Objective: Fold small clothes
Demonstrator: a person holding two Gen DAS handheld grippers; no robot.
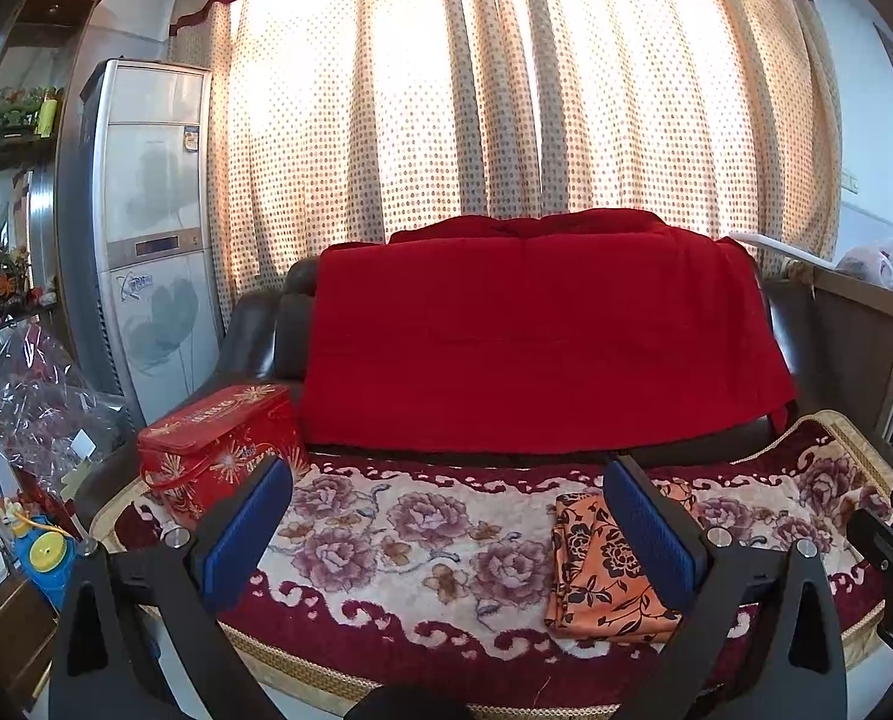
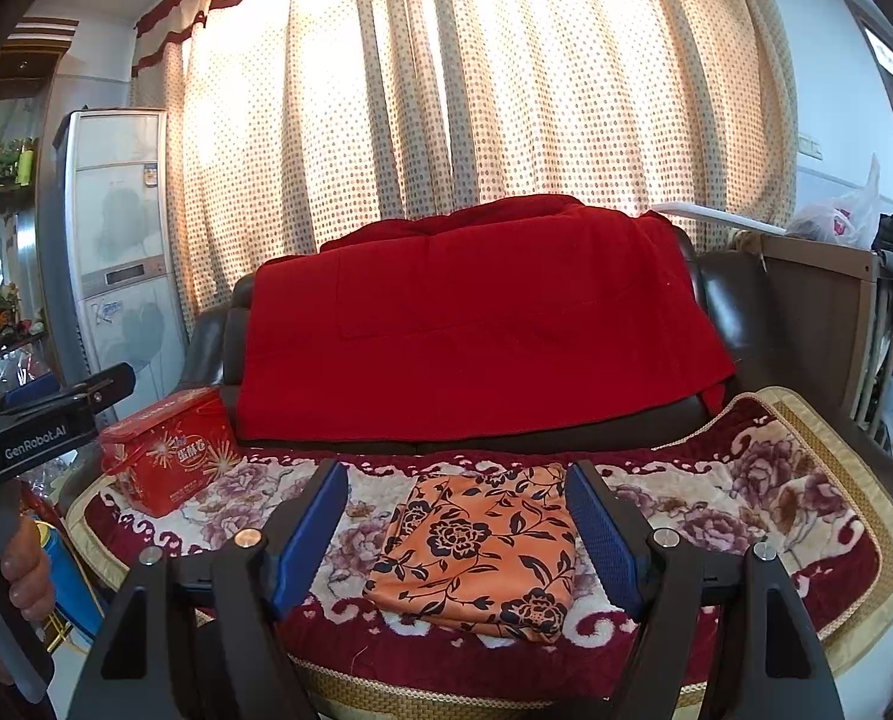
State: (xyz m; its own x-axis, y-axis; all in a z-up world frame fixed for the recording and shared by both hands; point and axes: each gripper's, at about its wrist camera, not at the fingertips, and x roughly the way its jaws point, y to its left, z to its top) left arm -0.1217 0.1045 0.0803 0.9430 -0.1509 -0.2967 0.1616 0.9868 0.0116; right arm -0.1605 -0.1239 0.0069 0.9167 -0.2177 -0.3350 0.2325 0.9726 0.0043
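Floral sofa mat, folded orange cloth near front edge, both tongs spread, empty, hovering apart.

Two handheld black tools with blue pads

Left tool: black angular finger frames with triangular cut-outs, ribbed blue pads on the inner faces, round silver bolt heads on the linkage. Right tool: same black frames, same blue pads, silver bolts plus one copper-coloured. Seen from the right wrist camera, black body of the left tool with white lettering "GenRobot.AI", black handle gripped by a bare hand, no sleeve visible.
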